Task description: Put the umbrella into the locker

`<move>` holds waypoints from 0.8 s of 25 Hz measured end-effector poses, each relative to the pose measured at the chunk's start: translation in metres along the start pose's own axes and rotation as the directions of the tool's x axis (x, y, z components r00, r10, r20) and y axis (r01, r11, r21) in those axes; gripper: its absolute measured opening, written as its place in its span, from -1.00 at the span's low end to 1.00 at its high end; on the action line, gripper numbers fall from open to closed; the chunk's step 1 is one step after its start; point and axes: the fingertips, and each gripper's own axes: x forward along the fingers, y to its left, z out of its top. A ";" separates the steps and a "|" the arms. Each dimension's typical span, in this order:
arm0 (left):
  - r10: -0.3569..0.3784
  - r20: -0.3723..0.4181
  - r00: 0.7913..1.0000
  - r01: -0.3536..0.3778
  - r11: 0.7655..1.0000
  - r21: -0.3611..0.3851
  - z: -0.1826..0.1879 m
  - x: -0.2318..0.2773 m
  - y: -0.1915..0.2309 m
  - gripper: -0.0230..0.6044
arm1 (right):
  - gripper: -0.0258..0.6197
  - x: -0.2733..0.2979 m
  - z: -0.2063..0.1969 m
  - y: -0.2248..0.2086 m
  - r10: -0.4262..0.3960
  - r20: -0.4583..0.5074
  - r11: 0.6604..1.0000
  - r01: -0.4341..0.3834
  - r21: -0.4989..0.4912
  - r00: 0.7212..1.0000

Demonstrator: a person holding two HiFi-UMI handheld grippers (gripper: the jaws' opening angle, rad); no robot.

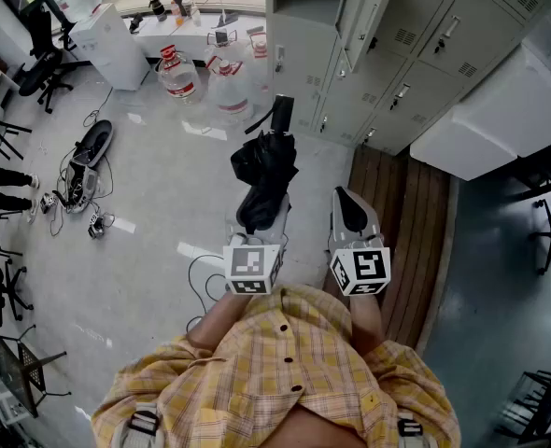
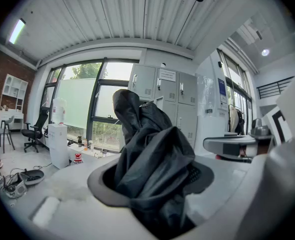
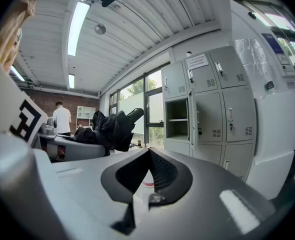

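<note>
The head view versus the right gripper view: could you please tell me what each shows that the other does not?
Only the head view shows the office chair and the cables on the floor. Only the right gripper view shows the ceiling light and a person in white far back. Both show the black umbrella clamped in the left gripper, the empty right gripper and the grey lockers.

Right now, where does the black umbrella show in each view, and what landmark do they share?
Head view: centre, umbrella gripped by the left tool.
Left gripper view: umbrella centre foreground, between the jaws.
Right gripper view: umbrella left of middle.
Shared landmark: grey lockers.
</note>
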 end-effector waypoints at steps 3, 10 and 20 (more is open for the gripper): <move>-0.013 0.003 1.000 0.013 1.000 0.004 -0.001 0.000 0.008 -0.11 | -0.96 0.006 -0.001 0.005 -0.006 0.013 1.000 0.006 0.017 1.000; -0.054 0.003 0.999 0.054 0.998 0.020 -0.003 -0.001 0.034 -0.11 | -0.96 0.022 -0.002 0.027 -0.036 0.060 0.998 0.033 0.056 0.998; -0.085 -0.012 0.996 0.085 0.996 -0.012 -0.006 0.020 0.062 -0.11 | -0.96 0.053 -0.003 0.042 -0.054 0.029 0.998 0.053 0.018 0.998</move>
